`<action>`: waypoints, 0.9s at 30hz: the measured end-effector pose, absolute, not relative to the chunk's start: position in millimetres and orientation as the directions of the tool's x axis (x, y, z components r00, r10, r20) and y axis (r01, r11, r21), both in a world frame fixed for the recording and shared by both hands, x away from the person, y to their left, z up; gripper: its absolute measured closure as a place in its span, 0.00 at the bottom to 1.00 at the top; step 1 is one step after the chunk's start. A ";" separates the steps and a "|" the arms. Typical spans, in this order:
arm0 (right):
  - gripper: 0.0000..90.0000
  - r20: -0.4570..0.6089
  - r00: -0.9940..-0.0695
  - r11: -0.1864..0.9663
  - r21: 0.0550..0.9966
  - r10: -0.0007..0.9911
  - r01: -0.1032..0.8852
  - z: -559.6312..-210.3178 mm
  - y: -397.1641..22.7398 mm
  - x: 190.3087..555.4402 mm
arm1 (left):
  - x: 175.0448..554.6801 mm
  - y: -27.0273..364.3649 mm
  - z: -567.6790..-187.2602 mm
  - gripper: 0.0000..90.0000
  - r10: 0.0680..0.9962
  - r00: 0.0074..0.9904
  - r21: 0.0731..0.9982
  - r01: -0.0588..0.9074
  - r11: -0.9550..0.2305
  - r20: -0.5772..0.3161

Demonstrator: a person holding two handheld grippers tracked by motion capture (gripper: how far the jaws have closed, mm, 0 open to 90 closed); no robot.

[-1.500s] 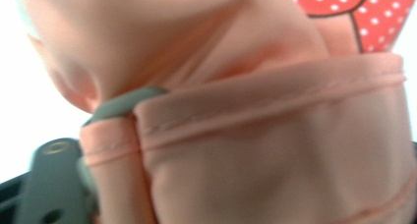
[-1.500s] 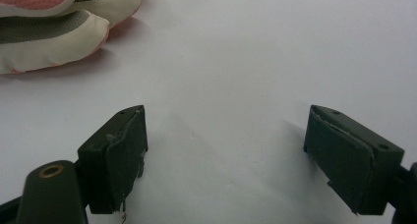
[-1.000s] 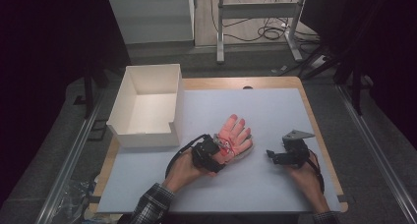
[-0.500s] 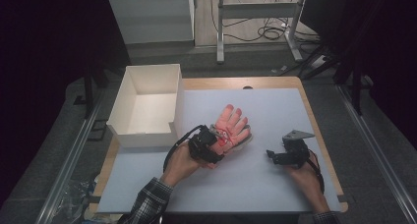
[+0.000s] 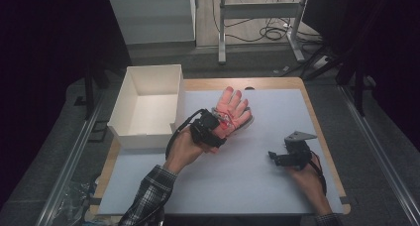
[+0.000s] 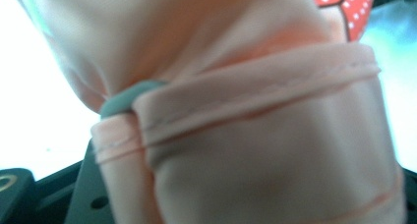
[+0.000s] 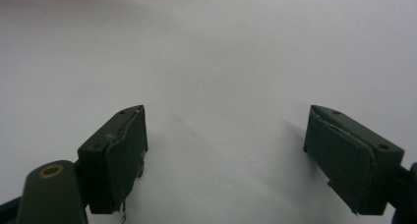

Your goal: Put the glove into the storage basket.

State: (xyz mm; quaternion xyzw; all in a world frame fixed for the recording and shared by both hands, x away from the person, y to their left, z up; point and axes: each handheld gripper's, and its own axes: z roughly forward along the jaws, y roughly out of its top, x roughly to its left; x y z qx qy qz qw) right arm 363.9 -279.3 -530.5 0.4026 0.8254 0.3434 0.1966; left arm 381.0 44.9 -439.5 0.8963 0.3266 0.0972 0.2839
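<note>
Step in hand: lifting the glove (image 5: 232, 111) off the tabletop (image 5: 257, 186) by its cuff end, judged from the grip.
Left gripper (image 5: 214, 129): clamped tight on the glove's cuff; in the left gripper view the pink fabric (image 6: 255, 135) is bunched right against the camera.
Right gripper (image 5: 277, 157): jaws wide apart, nothing between them, resting low near the right edge of the tabletop.
Glove position: toward the far edge of the tabletop, near its middle, fingers pointing away from the person, just beside the box (image 5: 148, 80).
Box: open, white, nothing inside, at the far left corner.
Next move, judged: carry the glove left over the box's near wall, then release; the limp fingers may drag on the rim.
</note>
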 end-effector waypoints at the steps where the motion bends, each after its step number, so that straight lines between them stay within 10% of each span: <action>1: 0.19 -0.045 -0.597 0.438 0.724 0.801 0.533 -530.5 -279.1 363.7 | 381.0 44.9 -439.5 0.47 0.641 0.768 0.572 0.530 -0.625 -0.011; 27: 0.19 -0.046 -0.597 0.437 0.726 0.801 0.530 -530.8 -279.1 363.8 | 428.4 66.8 -379.2 0.46 0.752 0.659 0.594 0.603 -0.532 0.004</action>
